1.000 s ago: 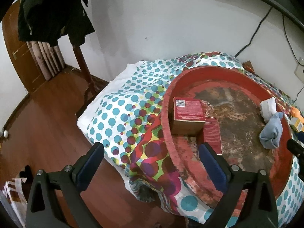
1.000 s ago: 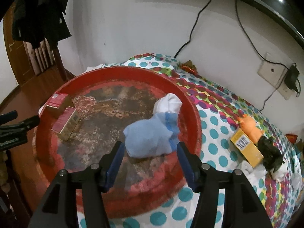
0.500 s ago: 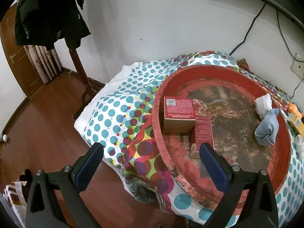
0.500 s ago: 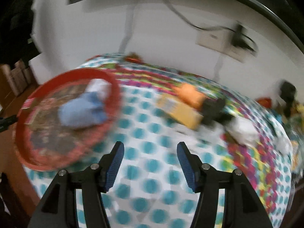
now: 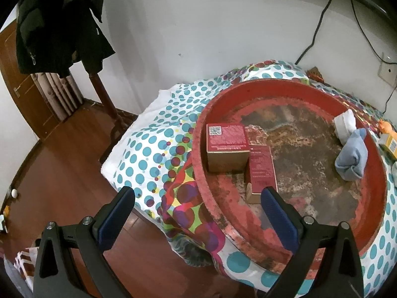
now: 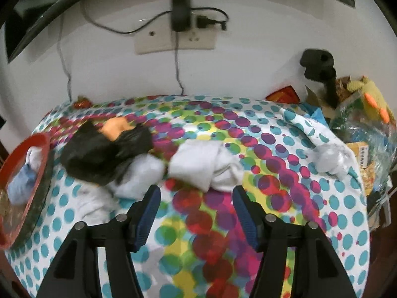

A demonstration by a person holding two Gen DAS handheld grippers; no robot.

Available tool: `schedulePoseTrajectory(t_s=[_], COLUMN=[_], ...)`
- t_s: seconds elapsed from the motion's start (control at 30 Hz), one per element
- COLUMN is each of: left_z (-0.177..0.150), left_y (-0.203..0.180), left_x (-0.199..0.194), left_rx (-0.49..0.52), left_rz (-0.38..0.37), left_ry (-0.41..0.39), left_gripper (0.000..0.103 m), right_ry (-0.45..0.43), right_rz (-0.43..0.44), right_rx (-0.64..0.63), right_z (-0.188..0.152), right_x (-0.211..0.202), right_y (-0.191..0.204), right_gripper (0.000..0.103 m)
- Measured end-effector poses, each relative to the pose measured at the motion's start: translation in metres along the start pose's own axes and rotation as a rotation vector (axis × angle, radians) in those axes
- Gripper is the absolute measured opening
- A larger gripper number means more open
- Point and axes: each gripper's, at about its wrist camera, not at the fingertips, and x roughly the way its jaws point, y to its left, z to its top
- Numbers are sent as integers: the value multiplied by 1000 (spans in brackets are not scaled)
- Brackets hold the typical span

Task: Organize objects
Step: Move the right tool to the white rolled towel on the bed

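A round red tray (image 5: 292, 87) lies on the dotted tablecloth and holds two red boxes (image 5: 227, 140) (image 5: 263, 171), a blue sock bundle (image 5: 352, 159) and a white sock (image 5: 345, 125). My left gripper (image 5: 197, 198) is open and empty, over the tray's near left rim. My right gripper (image 6: 196, 196) is open and empty, just in front of a white sock bundle (image 6: 206, 165). Another pale bundle (image 6: 139, 176), a black cloth (image 6: 99, 156) and an orange item (image 6: 115, 129) lie to its left. The tray's edge (image 6: 42, 159) shows at far left.
A grey-white bundle (image 6: 330, 159) lies at the right. Bags, boxes and a yellow knitted toy (image 6: 369, 96) crowd the right edge. A wall socket with charger (image 6: 181, 17) and cables hang behind. A coat stand (image 5: 57, 24) and wooden floor (image 5: 62, 178) are left of the table.
My right gripper has swung right, from the blue sock in the tray to the white bundles mid-table. My left gripper has drifted back slightly and stays open.
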Motion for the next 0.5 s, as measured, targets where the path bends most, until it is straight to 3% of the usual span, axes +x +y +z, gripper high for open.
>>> schedulePoseTrajectory(t_s=[0.23, 0.5], left_z=[0, 11], left_y=[-14, -41], left_x=[-2, -32], left_rx=[53, 108], left_rz=[19, -36], left_ry=[-3, -43], left_gripper=[103, 103], right_ry=[-7, 11], right_rz=[11, -30], right_rx=[27, -36], right_z=[17, 24], right_x=[32, 63], right_y=[-2, -1], right_gripper=[66, 72])
